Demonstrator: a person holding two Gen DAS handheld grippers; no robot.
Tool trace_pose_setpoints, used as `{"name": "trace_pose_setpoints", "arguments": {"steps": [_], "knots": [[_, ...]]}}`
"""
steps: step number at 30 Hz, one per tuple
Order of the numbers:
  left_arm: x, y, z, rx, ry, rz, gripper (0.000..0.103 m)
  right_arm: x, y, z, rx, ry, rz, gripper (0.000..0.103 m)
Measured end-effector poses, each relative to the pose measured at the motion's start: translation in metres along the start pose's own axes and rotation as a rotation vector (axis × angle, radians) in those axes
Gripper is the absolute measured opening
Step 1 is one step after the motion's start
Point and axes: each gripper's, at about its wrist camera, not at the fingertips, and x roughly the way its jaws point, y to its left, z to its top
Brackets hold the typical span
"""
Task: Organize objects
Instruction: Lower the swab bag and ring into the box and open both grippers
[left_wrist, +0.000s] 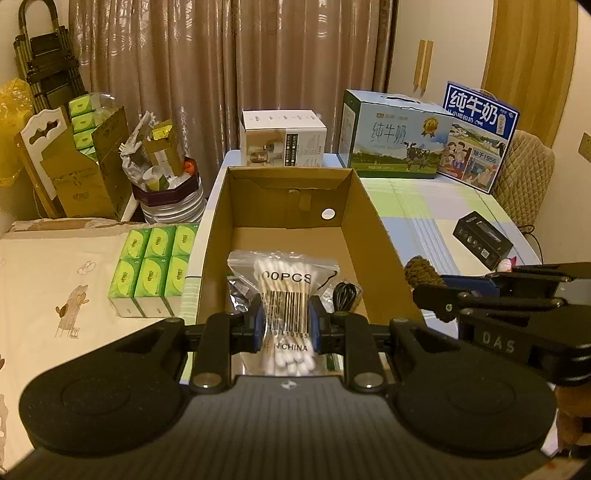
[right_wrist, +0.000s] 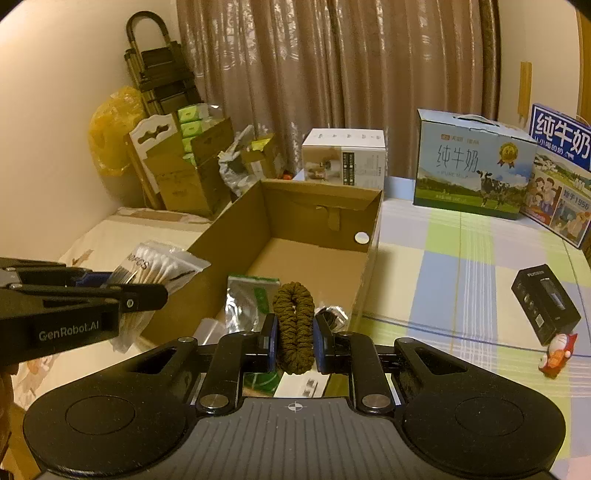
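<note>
An open cardboard box (left_wrist: 360, 206) (right_wrist: 295, 203) stands on the table, with a silver foil pouch (right_wrist: 247, 299) and a black coiled cable (left_wrist: 345, 293) lying at its near end. My left gripper (left_wrist: 284, 319) is shut on a clear bag of cotton swabs (left_wrist: 282, 280) and holds it over the box's near edge; the bag also shows in the right wrist view (right_wrist: 155, 266). My right gripper (right_wrist: 295, 332) is shut on a brown-olive fabric scrunchie (right_wrist: 294, 325), held over the box's near right end; the scrunchie shows in the left wrist view (left_wrist: 421, 271).
A black product box (right_wrist: 546, 302) and a small red-white figurine (right_wrist: 557, 354) lie on the checked tablecloth at right. Two milk cartons (left_wrist: 395, 136) (left_wrist: 480, 136) and a white box (left_wrist: 282, 138) stand at the back. Green tissue packs (left_wrist: 155, 269) sit left of the box.
</note>
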Motion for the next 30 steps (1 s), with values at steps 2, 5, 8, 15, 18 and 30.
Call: {"name": "trace_pose_setpoints", "arguments": {"steps": [2, 5, 8, 15, 18, 30], "knots": [[0.008, 0.002, 0.004, 0.001, 0.0, 0.001, 0.02, 0.005, -0.004, 0.003, 0.006, -0.001, -0.003, 0.016], [0.02, 0.005, 0.009, 0.0, 0.004, 0.004, 0.021, 0.012, -0.01, 0.006, 0.018, 0.002, -0.009, 0.016], [0.033, 0.006, 0.012, 0.0, 0.007, 0.0, 0.037, 0.017, -0.015, 0.007, 0.033, 0.007, -0.012, 0.016], [0.041, 0.009, 0.007, -0.006, 0.022, 0.013, 0.044, 0.022, -0.018, 0.003, 0.049, 0.018, -0.003, 0.016], [0.041, 0.009, 0.003, -0.003, 0.031, 0.015, 0.044, 0.023, -0.017, 0.003, 0.054, 0.019, 0.002, 0.016], [0.03, 0.009, 0.002, 0.004, 0.028, 0.022, 0.045, 0.016, -0.01, 0.01, 0.059, -0.002, 0.021, 0.016]]}}
